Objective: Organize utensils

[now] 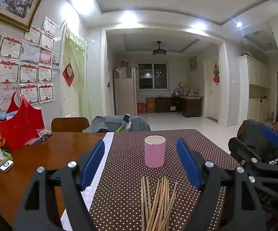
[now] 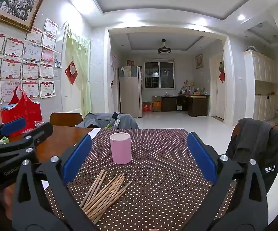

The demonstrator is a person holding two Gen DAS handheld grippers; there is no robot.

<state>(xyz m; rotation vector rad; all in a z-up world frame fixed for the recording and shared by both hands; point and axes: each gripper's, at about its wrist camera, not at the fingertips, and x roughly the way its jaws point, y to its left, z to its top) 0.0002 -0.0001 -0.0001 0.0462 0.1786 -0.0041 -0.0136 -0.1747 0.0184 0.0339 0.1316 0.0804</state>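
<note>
Hovering with fingers apart, both the left gripper [image 1: 140,165] and right gripper [image 2: 139,157] hold nothing. The chopsticks [image 2: 105,194] lie loose and crossed; a pinch may scatter them or tip the cup [image 2: 120,147].

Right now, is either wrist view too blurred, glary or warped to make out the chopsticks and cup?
Left wrist: chopsticks and cup sharp, evenly lit; ceiling lights flare only up high. Right wrist: chopsticks and cup equally clear; fisheye bends the edges, not the middle.
</note>
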